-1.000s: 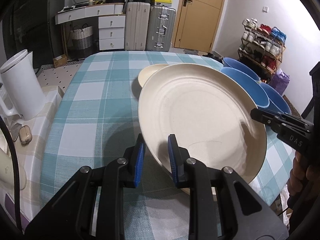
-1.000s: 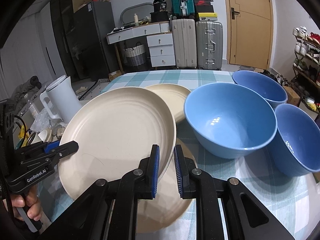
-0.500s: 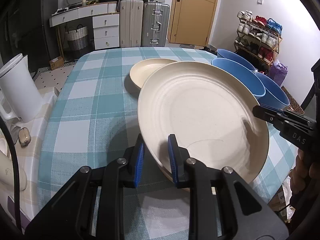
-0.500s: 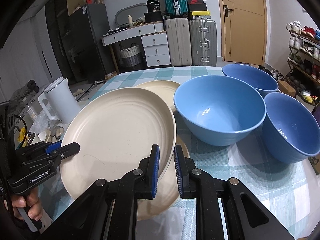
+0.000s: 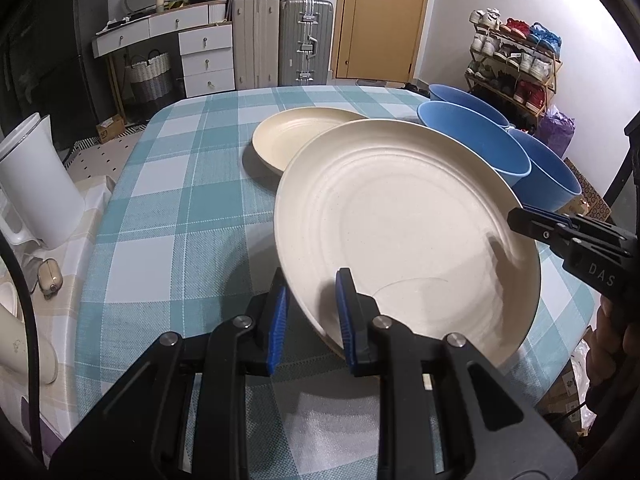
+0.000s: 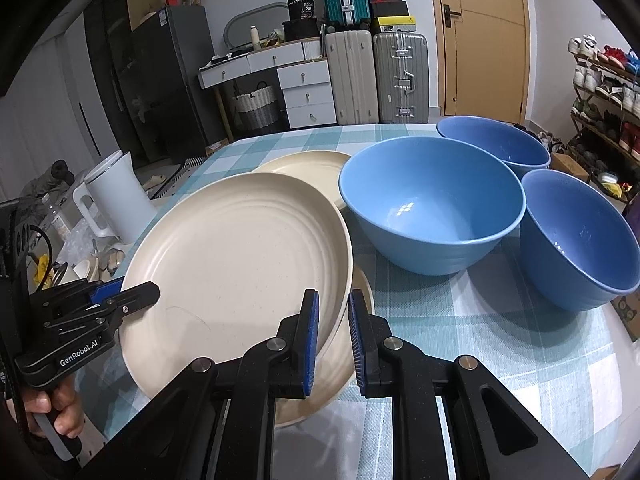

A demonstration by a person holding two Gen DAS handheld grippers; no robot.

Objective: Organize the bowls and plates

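A large cream plate [image 5: 404, 236] [image 6: 236, 260] is held tilted above the table by both grippers. My left gripper [image 5: 310, 312] is shut on its near-left rim; it also shows in the right wrist view [image 6: 132, 296]. My right gripper [image 6: 332, 332] is shut on the opposite rim and shows in the left wrist view [image 5: 524, 220]. Another cream plate [image 6: 344, 360] lies on the table under the held one. A third cream plate [image 5: 296, 140] [image 6: 308, 168] lies farther back. Three blue bowls [image 6: 432, 204] [image 6: 576, 240] [image 6: 496, 144] stand to the right.
The table has a teal checked cloth [image 5: 180, 208]. A white kettle [image 5: 32, 184] [image 6: 116, 196] stands on a side surface to the left with small clutter. Suitcases [image 5: 280, 40], drawers, a door and a shoe rack [image 5: 516, 64] stand behind.
The held plate has come a little lower toward the plate beneath it, and both cameras have pulled back slightly. Both grippers keep their hold.
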